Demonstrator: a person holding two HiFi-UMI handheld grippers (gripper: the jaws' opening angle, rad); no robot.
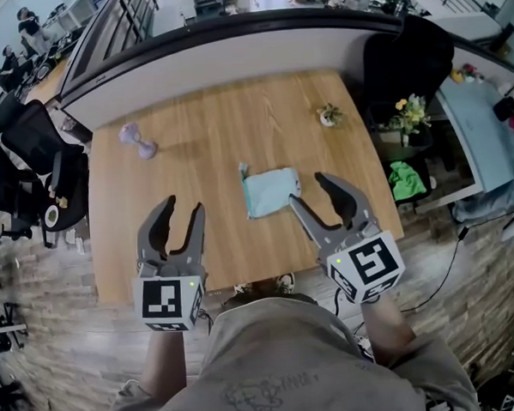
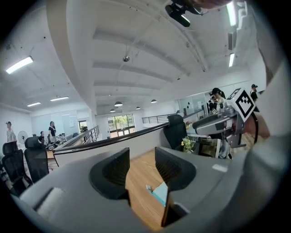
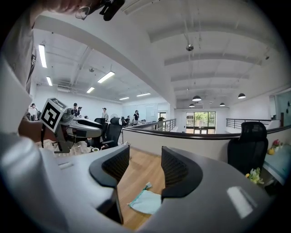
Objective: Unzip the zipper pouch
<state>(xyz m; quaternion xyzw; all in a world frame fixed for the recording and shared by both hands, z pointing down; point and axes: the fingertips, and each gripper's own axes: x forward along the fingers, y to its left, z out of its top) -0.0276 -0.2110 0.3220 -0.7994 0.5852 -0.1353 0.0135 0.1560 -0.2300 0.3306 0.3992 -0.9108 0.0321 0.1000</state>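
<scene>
A light teal zipper pouch [image 1: 269, 191] lies flat near the middle of the wooden table [image 1: 210, 134]. Its zipper edge faces left, with a small pull tab at the far left corner. My left gripper [image 1: 182, 214] is held open above the table's near edge, left of the pouch and apart from it. On the other side, my right gripper [image 1: 309, 189] is open too, with one jaw tip close to the pouch's right edge. The left gripper view shows a sliver of pouch [image 2: 160, 193] between empty jaws. Below the open right jaws lies the pouch [image 3: 146, 201].
A lilac dumbbell [image 1: 138, 140] lies at the table's far left. A small potted plant [image 1: 329, 114] stands at the far right. Black office chairs [image 1: 30, 143] sit left of the table, another black chair [image 1: 404, 64] and a flower pot [image 1: 409, 115] at the right.
</scene>
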